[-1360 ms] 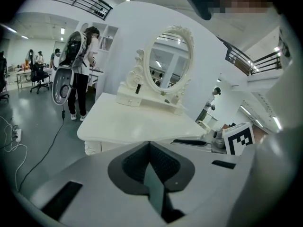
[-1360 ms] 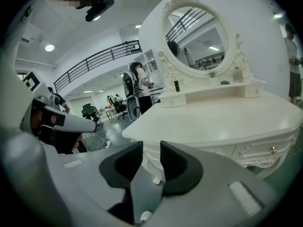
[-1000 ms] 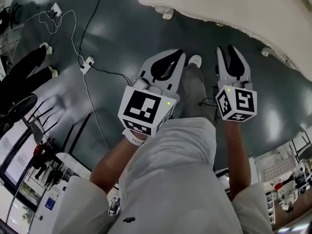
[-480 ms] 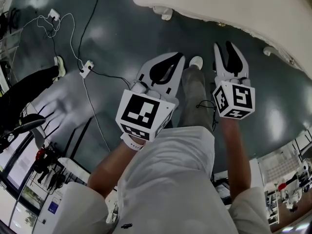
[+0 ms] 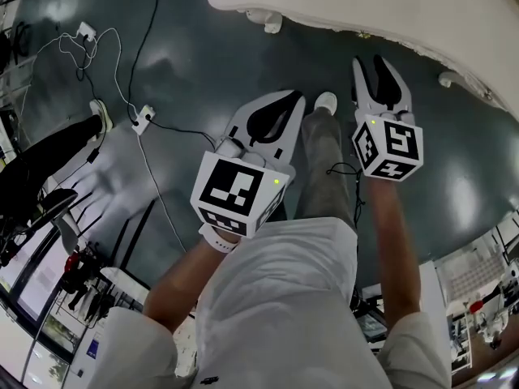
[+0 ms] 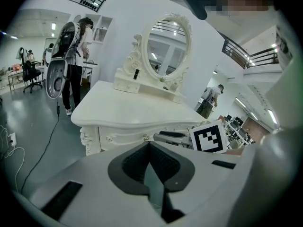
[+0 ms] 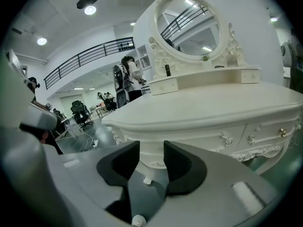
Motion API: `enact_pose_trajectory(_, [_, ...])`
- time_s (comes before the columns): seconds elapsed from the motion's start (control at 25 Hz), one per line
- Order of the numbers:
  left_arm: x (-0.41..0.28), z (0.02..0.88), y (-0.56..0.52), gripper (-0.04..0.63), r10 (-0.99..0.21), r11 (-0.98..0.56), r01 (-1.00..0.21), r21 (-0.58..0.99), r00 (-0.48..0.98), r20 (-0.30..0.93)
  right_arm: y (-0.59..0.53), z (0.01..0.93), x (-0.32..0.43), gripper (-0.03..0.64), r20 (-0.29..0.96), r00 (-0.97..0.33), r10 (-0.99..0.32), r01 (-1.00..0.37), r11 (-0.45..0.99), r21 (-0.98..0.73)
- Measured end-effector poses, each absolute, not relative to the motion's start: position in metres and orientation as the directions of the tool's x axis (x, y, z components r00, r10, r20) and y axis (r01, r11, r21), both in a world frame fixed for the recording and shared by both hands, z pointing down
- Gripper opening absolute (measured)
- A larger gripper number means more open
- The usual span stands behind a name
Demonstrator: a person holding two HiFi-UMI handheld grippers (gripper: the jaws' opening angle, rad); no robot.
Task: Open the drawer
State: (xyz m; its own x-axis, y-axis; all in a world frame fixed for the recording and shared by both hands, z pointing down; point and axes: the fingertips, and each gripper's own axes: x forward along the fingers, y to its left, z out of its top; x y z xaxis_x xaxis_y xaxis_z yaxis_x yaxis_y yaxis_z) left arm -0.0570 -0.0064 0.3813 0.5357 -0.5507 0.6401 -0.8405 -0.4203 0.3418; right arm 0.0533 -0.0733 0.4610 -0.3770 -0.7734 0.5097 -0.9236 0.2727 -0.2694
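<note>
The white dressing table (image 5: 365, 6) runs across the top of the head view. Its drawer fronts with small knobs (image 7: 251, 138) lie under the top, to the right in the right gripper view. They also show as the drawer fronts (image 6: 128, 137) in the left gripper view. My left gripper (image 5: 290, 96) hangs over the floor short of the table, shut and empty, its jaws meeting at the tip (image 6: 149, 143). My right gripper (image 5: 371, 61) is nearer the table's edge. Its jaws have just been opening and stand apart (image 7: 151, 151) with nothing between them.
An oval mirror (image 6: 165, 39) with little drawers stands on the table top. Cables and a power strip (image 5: 144, 108) lie on the dark floor to the left. A person with a backpack (image 6: 71, 56) stands by the table's far left end. My own shoe (image 5: 324, 102) shows between the grippers.
Both grippers have drawn a little closer to the table's edge. The right gripper's jaws stand slightly wider. A bystander's leg at the left has shifted.
</note>
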Motion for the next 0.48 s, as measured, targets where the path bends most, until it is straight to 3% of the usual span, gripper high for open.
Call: enact_pose_trajectory(0.48, [-0.050, 0.386, -0.006, 0.009, -0.541, -0.410, -0.842, 0.351, 0.534, 0.649, -0.084, 0.483, 0.060, 0.177, 0.542, -0.363, -0.758, -0.930, 0.257, -0.263])
